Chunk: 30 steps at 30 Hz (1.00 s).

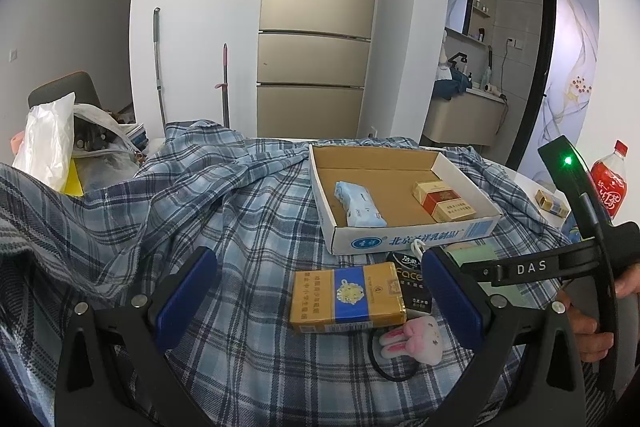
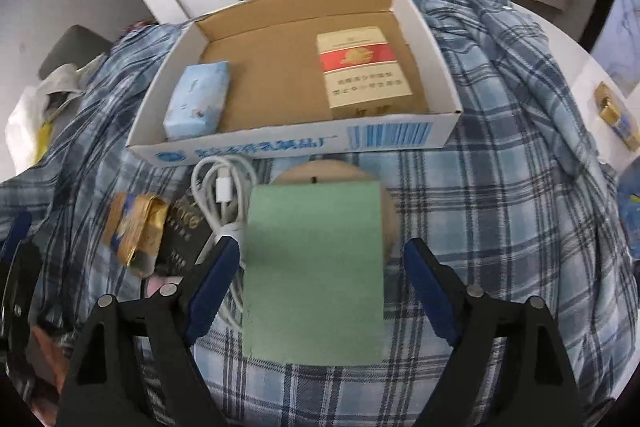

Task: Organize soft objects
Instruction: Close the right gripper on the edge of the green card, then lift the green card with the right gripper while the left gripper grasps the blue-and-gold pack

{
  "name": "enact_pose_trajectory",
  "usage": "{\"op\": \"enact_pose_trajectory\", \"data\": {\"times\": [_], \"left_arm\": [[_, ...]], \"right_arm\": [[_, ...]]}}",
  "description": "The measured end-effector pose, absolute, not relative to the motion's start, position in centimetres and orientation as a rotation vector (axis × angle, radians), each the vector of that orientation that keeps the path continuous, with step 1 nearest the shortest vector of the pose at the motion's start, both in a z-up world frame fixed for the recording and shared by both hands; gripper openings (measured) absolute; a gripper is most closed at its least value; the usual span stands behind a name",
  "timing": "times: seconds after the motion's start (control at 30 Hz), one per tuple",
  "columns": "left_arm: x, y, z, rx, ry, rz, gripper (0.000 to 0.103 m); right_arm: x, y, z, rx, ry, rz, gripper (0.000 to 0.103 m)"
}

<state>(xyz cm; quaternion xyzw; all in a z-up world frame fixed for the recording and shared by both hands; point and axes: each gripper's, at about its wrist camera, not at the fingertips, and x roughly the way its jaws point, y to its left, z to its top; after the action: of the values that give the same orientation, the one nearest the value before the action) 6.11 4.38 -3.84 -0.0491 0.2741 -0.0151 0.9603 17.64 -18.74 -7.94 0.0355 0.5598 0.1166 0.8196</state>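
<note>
In the right wrist view my right gripper (image 2: 322, 245) points steeply down with its jaws open around a flat green rectangular pad (image 2: 316, 267). The left pad touches its edge and the right pad stands clear. The green pad lies on a round beige object (image 2: 320, 171). Beyond it is a cardboard box (image 2: 300, 143) holding a light blue tissue pack (image 2: 198, 101) and a red and gold cigarette pack (image 2: 364, 67). My left gripper (image 1: 320, 259) is open over a gold and blue cigarette pack (image 1: 346, 297), with a pink bunny plush (image 1: 416, 341) near its right finger.
A blue plaid cloth (image 1: 224, 211) covers the table. A white coiled cable (image 2: 224, 187) and a black pack (image 2: 184, 231) lie left of the green pad. A red bottle (image 1: 610, 183) stands far right, a plastic bag (image 1: 46, 143) far left. A hand (image 1: 592, 323) grips the right tool.
</note>
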Motion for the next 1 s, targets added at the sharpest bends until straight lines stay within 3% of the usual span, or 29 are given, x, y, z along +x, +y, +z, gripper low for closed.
{"op": "enact_pose_trajectory", "data": {"times": [0.2,0.37,0.6,1.0], "left_arm": [[6.1,4.5,-3.9,-0.099,0.557,-0.031,0.103],[5.8,4.2,-3.4,-0.04,0.621,-0.074,0.103],[4.9,1.9,-2.9,0.245,0.7,-0.088,0.103],[10.3,0.7,-7.8,0.35,0.984,0.003,0.103]], "right_arm": [[17.7,-18.4,-8.2,0.01,1.196,0.238,0.067],[16.9,-18.9,-7.2,-0.036,1.143,0.26,0.067],[15.6,-20.2,-5.7,0.015,1.085,0.344,0.067],[14.2,-21.2,-3.7,0.07,0.991,0.435,0.067]]}}
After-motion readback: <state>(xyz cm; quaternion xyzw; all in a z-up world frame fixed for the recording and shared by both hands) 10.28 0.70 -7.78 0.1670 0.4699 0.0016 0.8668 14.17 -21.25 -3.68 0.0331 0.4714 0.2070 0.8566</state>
